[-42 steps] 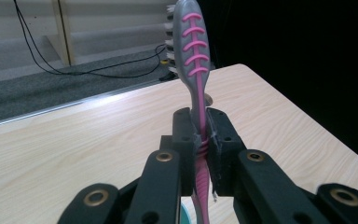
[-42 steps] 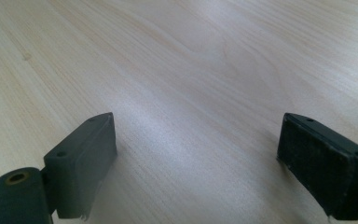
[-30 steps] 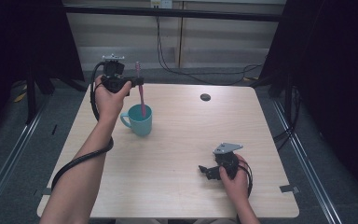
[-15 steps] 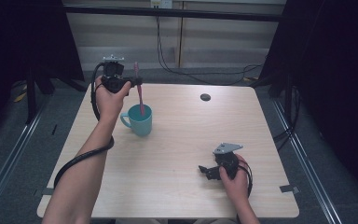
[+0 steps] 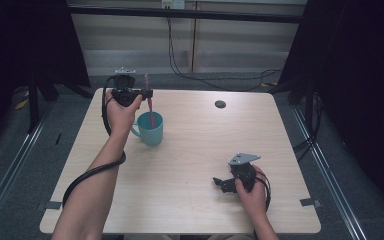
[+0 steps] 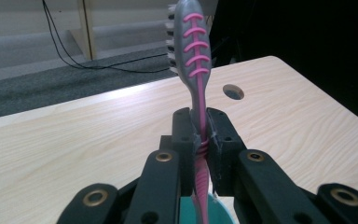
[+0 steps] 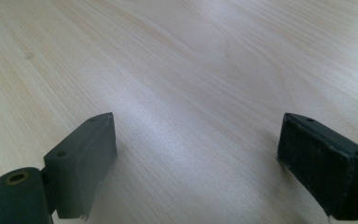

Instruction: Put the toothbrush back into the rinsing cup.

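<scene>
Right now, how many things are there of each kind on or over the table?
Toothbrush: 1, pink and grey
Mug: 1, teal
Hand-held grippers: 2, the left hand-held gripper and the right hand-held gripper
Total: 4

Cup [image 5: 150, 129] stands far-left on table [image 5: 190, 200]; toothbrush [image 5: 149, 102] rises from it. Table hole [image 5: 220, 104] far-centre. Bare tabletop between cup and right gripper [image 5: 226, 183].
</scene>
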{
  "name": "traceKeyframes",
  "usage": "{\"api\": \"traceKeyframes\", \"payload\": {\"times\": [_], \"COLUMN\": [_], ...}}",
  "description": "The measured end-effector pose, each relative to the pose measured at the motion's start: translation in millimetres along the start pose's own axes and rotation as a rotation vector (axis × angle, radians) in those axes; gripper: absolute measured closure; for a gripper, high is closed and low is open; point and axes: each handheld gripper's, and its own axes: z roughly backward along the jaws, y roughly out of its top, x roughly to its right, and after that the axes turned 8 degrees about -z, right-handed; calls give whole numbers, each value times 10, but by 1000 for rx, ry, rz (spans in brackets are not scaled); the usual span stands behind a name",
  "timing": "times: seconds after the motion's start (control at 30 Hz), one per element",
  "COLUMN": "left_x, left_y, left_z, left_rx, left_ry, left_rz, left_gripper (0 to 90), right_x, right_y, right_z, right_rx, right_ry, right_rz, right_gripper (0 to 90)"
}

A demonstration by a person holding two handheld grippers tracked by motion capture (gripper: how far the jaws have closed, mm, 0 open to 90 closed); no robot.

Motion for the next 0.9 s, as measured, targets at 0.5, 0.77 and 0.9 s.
{"api": "traceKeyframes", "payload": {"times": [0.5, 0.77, 0.9], "left_x": [28, 41, 45], "left_y": [-218, -304, -338], "left_z": [-73, -102, -122], "left_rx": [-18, -32, -42], "left_ry": [4, 2, 1], "left_rz": [9, 15, 14], "left_gripper": [831, 831, 830], "right_x": [-1, -4, -2], "right_y": [0, -1, -1], "right_z": [1, 1, 1], "right_rx": [-3, -3, -3], "right_ry": [3, 4, 5], "right_rz": [3, 2, 4], "right_gripper": [111, 111, 111]}}
